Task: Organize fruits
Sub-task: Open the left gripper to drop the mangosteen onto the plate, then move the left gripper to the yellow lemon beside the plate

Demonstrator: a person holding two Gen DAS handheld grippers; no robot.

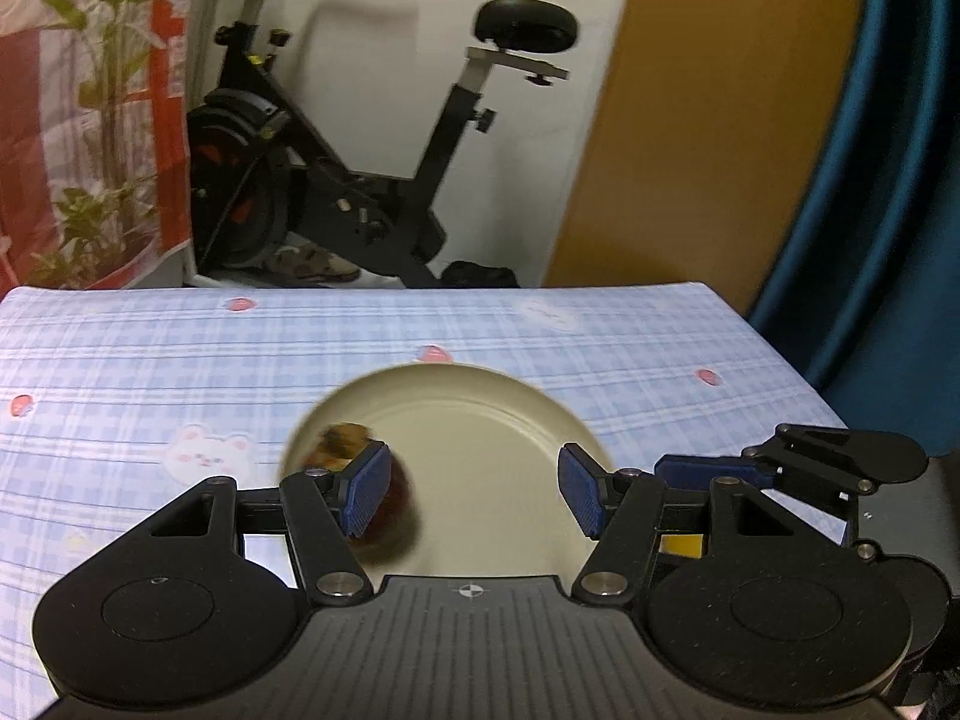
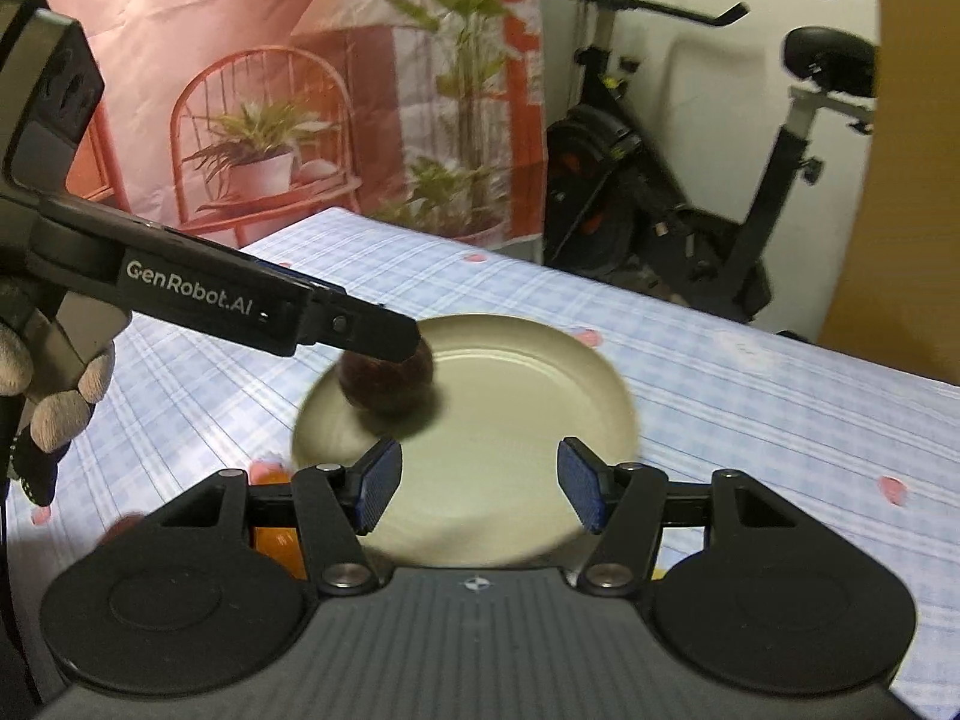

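Note:
A cream plate (image 1: 480, 420) lies on the blue checked tablecloth; it also shows in the right wrist view (image 2: 540, 384). A dark red round fruit (image 1: 393, 510) sits on the plate's left part, blurred, beside my left gripper's (image 1: 474, 495) left finger; it also shows in the right wrist view (image 2: 384, 381). The left gripper is open, over the plate. From the right wrist view the left gripper's fingertips (image 2: 390, 339) are just above the fruit. My right gripper (image 2: 477, 492) is open and empty at the plate's near edge. An orange fruit (image 2: 273, 534) lies half hidden behind its left finger.
The table (image 1: 180, 360) ends at its far edge with an exercise bike (image 1: 360, 180) beyond. A printed curtain (image 2: 270, 90) hangs at the left. A yellow object (image 1: 681, 543) shows behind the left gripper's right finger. A wooden door (image 1: 720, 120) and blue fabric (image 1: 888, 210) stand at the right.

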